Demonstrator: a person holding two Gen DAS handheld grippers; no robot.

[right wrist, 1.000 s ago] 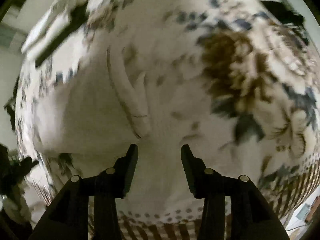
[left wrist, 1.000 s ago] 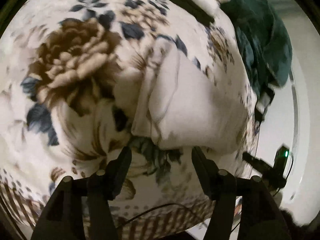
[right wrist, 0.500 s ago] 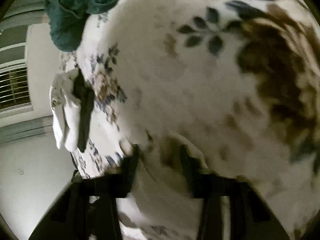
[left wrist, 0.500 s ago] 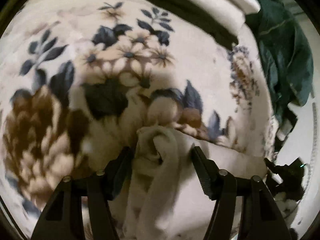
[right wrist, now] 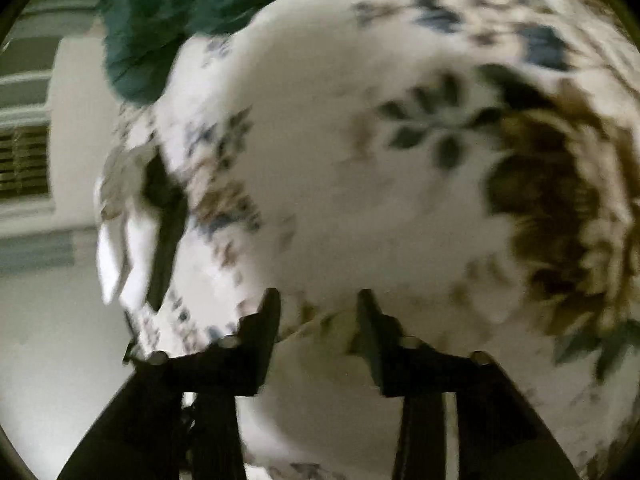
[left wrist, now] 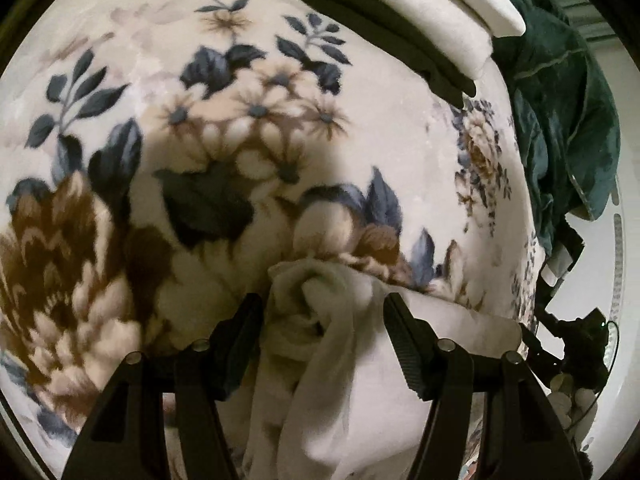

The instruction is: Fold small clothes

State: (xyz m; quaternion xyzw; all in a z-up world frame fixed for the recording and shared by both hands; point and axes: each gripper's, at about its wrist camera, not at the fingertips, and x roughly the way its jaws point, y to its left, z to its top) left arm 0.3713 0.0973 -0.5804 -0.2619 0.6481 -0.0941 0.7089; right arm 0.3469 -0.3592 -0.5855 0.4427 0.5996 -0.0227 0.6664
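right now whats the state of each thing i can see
left gripper: open, fingers either side of the bunched cloth
cream cloth: crumpled, lying on the blanket, not folded flat
right gripper: open, nothing visibly between the fingers; view blurred
folded stack: folded, at the blanket's far edge
green garment: heaped, unfolded
blanket: spread out

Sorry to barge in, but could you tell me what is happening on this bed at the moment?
A person is folding small clothes on a floral blanket, with a hand-held gripper in each hand. The left hand-held gripper has its fingers either side of a bunched cream garment, apparently open. The right hand-held gripper is open over the blanket, its view blurred. Folded clothes and a green garment lie at the far edge.
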